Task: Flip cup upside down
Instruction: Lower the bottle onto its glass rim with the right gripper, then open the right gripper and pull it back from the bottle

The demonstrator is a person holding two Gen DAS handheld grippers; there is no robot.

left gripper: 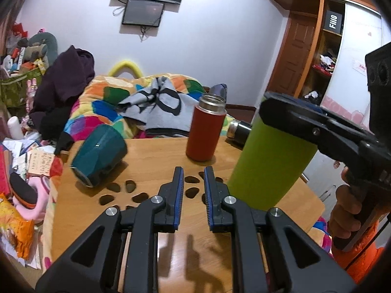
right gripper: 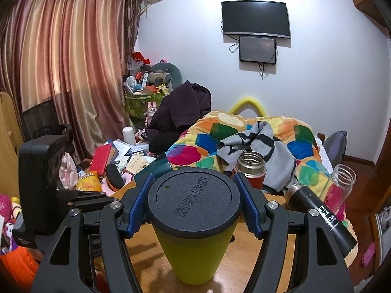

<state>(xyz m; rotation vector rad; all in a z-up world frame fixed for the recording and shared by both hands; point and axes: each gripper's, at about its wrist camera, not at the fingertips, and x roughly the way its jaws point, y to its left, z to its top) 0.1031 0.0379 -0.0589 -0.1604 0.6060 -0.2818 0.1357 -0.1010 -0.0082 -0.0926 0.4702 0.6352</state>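
A lime green cup [left gripper: 266, 161] with a black lid [right gripper: 194, 199] stands on the wooden table [left gripper: 151, 151], wide end up, at the right. My right gripper [right gripper: 194, 195] is shut on the green cup near its lidded top, blue pads [right gripper: 140, 197] against both sides; it also shows in the left wrist view [left gripper: 300, 117]. My left gripper [left gripper: 193, 190] is open and empty, low over the table just left of the cup.
A teal cup [left gripper: 100, 153] lies on its side at the table's left. A red flask [left gripper: 205, 131] without lid stands at the back. A black bottle [right gripper: 320, 219] and clear jar [right gripper: 342, 183] lie at the right. Behind is a cluttered bed.
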